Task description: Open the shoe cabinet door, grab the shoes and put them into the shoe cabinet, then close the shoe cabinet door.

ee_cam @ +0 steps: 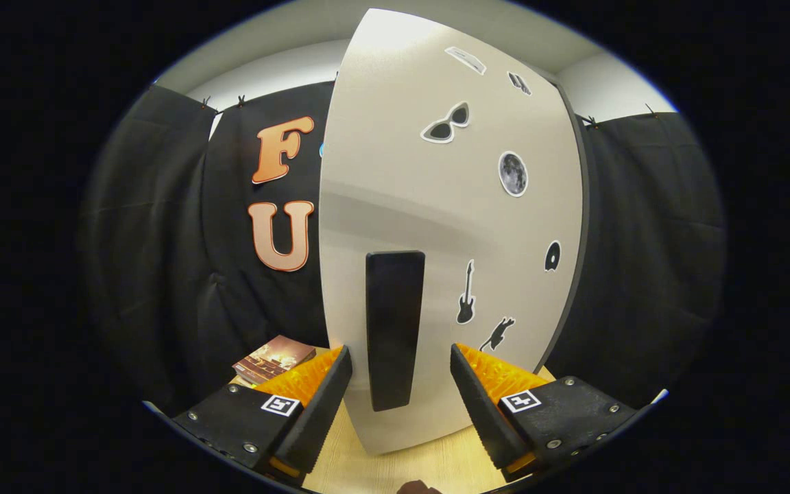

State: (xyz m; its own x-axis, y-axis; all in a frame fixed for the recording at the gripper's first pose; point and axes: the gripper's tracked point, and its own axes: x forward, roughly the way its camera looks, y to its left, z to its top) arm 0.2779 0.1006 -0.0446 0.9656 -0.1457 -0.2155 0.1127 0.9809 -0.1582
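The shoe cabinet's pale grey door (450, 206) stands upright right in front of me, dotted with small black stickers. Its black vertical handle (395, 329) sits between my fingers. My gripper (400, 353) is open, with one finger on each side of the handle and a gap left on both sides, so neither finger presses on it. The door's left edge stands out against the black cloth behind it. I cannot tell whether the door is shut or slightly ajar.
The cabinet stands on a light wooden tabletop (402, 460). A book (273, 358) lies flat on it, left of the door and beyond my left finger. Black cloth walls close in on both sides. A small brown object (419, 488) peeks in below my fingers.
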